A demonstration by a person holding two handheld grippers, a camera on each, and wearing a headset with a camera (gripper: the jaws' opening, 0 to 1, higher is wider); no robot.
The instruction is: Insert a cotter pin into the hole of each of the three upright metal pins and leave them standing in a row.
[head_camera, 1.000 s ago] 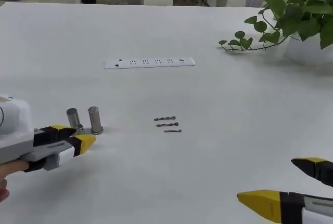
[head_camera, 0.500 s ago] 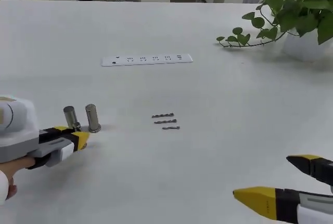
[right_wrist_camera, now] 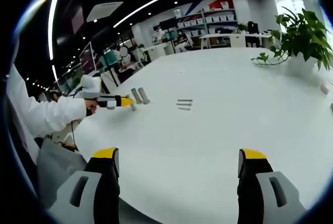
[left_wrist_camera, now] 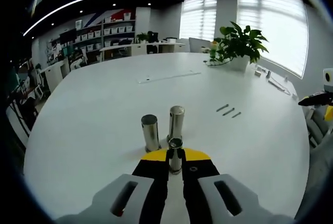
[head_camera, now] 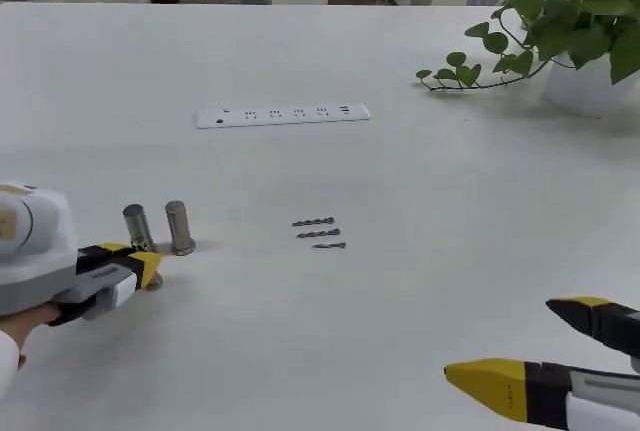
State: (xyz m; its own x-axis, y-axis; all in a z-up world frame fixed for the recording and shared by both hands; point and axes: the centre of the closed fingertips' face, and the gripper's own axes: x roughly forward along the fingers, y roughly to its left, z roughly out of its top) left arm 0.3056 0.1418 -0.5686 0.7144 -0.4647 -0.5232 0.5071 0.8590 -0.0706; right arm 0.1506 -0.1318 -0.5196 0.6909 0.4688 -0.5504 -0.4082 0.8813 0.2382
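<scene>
Tipping is worrying me: my left gripper (left_wrist_camera: 175,158) is clamping its jaws on the nearest upright cylindrical steel pin (left_wrist_camera: 175,148), just beside two standing steel pins (left_wrist_camera: 150,132), so a sideways drag could topple them. My right gripper (right_wrist_camera: 177,156) is hanging open, well apart from the three small grey cotter pins (head_camera: 318,233).

third metal pin (left_wrist_camera: 175,146) half hidden by left gripper (head_camera: 146,264); plant (head_camera: 570,11) cut off

My left claw (left_wrist_camera: 175,159) clamps one metal pin (left_wrist_camera: 175,145) upright; two more pins (left_wrist_camera: 176,121) stand just beyond it, and three cotter pins (head_camera: 318,234) lie parallel nearby.
</scene>
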